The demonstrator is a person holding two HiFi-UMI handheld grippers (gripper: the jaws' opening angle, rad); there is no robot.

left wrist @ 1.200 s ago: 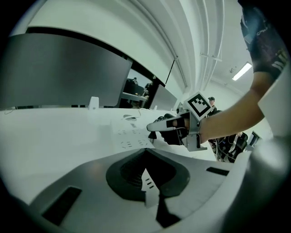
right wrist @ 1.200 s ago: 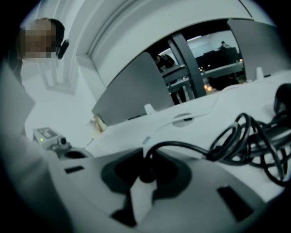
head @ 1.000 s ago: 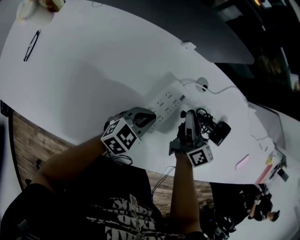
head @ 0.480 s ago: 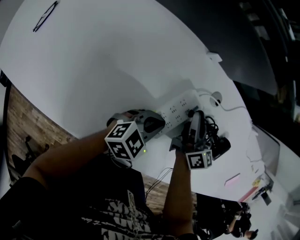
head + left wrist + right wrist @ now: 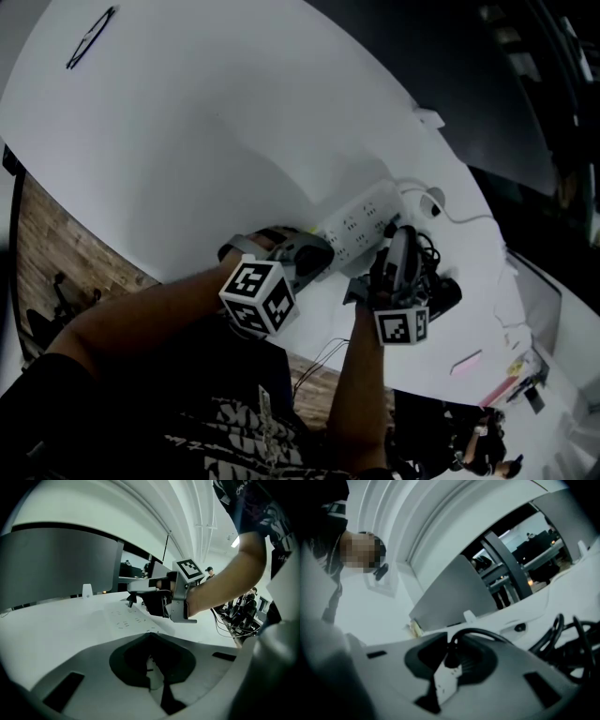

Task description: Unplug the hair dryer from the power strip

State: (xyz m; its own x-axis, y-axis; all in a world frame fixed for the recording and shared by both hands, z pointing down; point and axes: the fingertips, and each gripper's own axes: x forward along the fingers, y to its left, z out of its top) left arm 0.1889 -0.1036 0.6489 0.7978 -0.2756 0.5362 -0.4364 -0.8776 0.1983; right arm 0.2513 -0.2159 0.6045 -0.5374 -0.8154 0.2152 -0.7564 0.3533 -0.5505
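While the left gripper (image 5: 322,249) rests at the near end of the power strip (image 5: 361,223), its jaws are drawn together with nothing showing between them, and it appears to be bracing the strip against the white table (image 5: 206,131). The strip runs across the head view from about seven o'clock to one o'clock. The right gripper (image 5: 391,240) comes in from the strip's five o'clock side. Its own view shows its jaws clamped on a black plug (image 5: 451,657), with the cable (image 5: 487,633) arching out of the grip toward three o'clock. The hair dryer (image 5: 444,289) lies on the table at about four o'clock from the strip, close behind the right gripper and beside a tangle of dark cord.

The step in hand looks like the pull itself, and whether the prongs have left the socket cannot be told. To do it well, the right gripper should draw the plug straight out along its prongs, away from the strip's face, without levering sideways. The grip is best kept on the plug body, not the cord. The left gripper should bear down firmly so the strip neither lifts nor slides toward five o'clock. The looped cord near the dryer could snag, so a short, clean withdrawal is wiser.
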